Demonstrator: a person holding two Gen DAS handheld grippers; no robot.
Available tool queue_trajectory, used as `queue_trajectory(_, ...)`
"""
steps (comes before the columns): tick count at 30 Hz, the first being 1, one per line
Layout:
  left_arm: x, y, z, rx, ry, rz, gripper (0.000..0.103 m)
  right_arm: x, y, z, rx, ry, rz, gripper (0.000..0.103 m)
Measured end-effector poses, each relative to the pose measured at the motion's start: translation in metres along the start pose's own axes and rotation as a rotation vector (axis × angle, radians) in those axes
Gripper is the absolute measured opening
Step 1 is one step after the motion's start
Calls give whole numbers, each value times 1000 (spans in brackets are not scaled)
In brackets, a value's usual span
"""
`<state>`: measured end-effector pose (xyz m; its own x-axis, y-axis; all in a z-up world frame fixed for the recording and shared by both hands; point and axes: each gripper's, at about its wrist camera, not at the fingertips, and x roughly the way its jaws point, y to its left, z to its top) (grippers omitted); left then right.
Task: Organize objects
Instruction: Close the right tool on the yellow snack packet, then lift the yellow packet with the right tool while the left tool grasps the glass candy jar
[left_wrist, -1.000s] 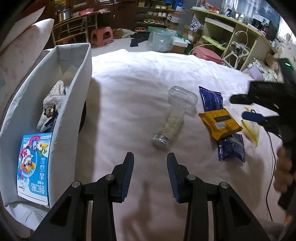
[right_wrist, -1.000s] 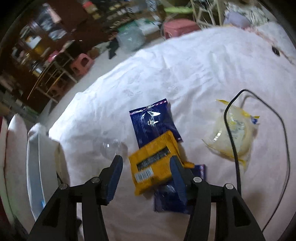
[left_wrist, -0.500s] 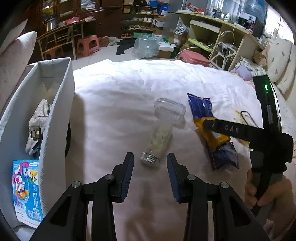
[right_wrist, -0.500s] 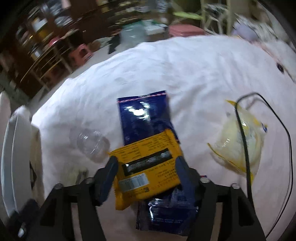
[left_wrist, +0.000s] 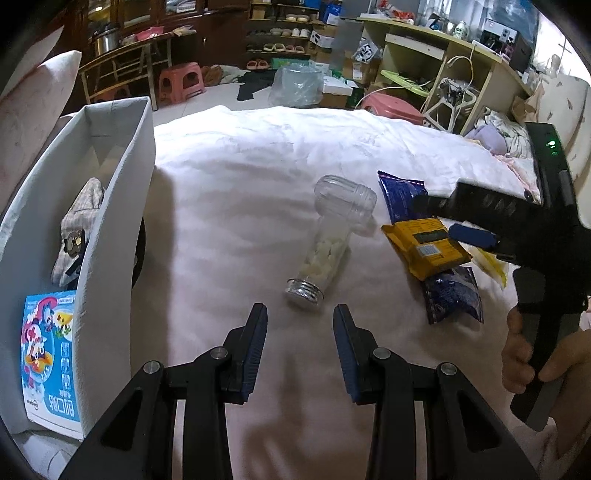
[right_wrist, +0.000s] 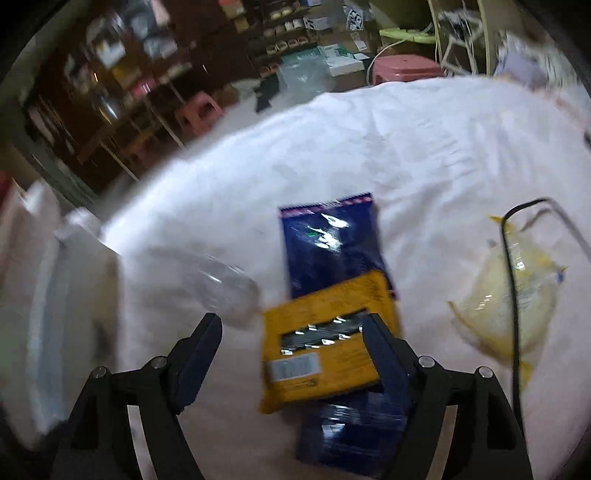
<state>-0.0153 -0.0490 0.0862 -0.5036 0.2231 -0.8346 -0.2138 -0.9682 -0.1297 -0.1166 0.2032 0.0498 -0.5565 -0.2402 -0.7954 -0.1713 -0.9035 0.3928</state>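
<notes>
Left gripper (left_wrist: 299, 321) hangs over the white bedsheet (left_wrist: 240, 177), jaws partly apart with nothing between them. The clear bottle (left_wrist: 328, 243) lies on its side just ahead of its tips, silver cap (left_wrist: 304, 291) toward the gripper, wide clear end away, white pieces inside. No contact.

Right gripper (right_wrist: 291, 332) is open wide; its jaws have just been opening. It sits low over the yellow packet (right_wrist: 325, 347), which shows between the two fingers in the right wrist view. Right finger (right_wrist: 384, 350) overlaps the packet's right edge; left finger is clear of it, over bare sheet. Pads are not pressing on the packet. In the left wrist view the same gripper (left_wrist: 443, 218) comes in from the right, held by a hand (left_wrist: 528, 354), tips over the yellow packet (left_wrist: 424, 247).

Yellow packet lies on top of two dark blue packets: one (right_wrist: 332, 243) sticks out on the far side, the other (right_wrist: 351, 432) on the near side. A yellowish clear bag (right_wrist: 506, 295) sits well to the right, with a black cable (right_wrist: 511, 280) running across it.

Grey fabric bin (left_wrist: 107, 206) stands at the left edge of the bed. Inside it: a checked cloth item (left_wrist: 79, 221) and a colourful blue box (left_wrist: 50, 354). Right wrist view is motion-blurred, so fine contact is hard to judge.
</notes>
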Motion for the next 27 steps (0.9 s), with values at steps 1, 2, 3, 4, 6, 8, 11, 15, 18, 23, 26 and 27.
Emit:
queue_trajectory(1,-1,1,-1,-6,2,-2,37,-2,-2,1,19,-10,25,78)
queue_trajectory(2,-1,2,-2,-8,3,-6,37,-4,-3,2,27,-16,30,78)
queue_trajectory(3,-2,2,-3,-11,2,-10,37,-5,-4,3,25,-19,24,78)
queue_trajectory(4,-3,4,-4,-14,1,-12,37,-5,-4,3,9,-18,4,78)
queue_trajectory(6,-4,5,-5,-17,1,-10,37,-2,-1,3,-53,-5,-54,78)
queue_trajectory(8,-4,8,-5,-23,0,-7,37,4,4,0,-128,17,-110,78)
queue_trajectory(11,-5,11,-6,-41,3,-17,37,19,12,-9,-232,59,-190,79)
queue_trajectory(15,-5,15,-7,-53,4,-24,37,28,13,-13,-255,65,-210,80)
queue_trajectory(18,-3,17,-7,-59,7,-33,37,26,2,-16,-200,68,-165,80)
queue_trajectory(23,-2,14,-5,-43,2,-40,37,30,-12,-15,-85,115,-93,78)
queue_trajectory(26,0,12,-2,-32,-2,-38,37,26,-11,-15,-76,107,-88,74)
queue_trajectory(27,1,11,0,-30,-4,-37,37,24,-9,-15,-76,106,-87,73)
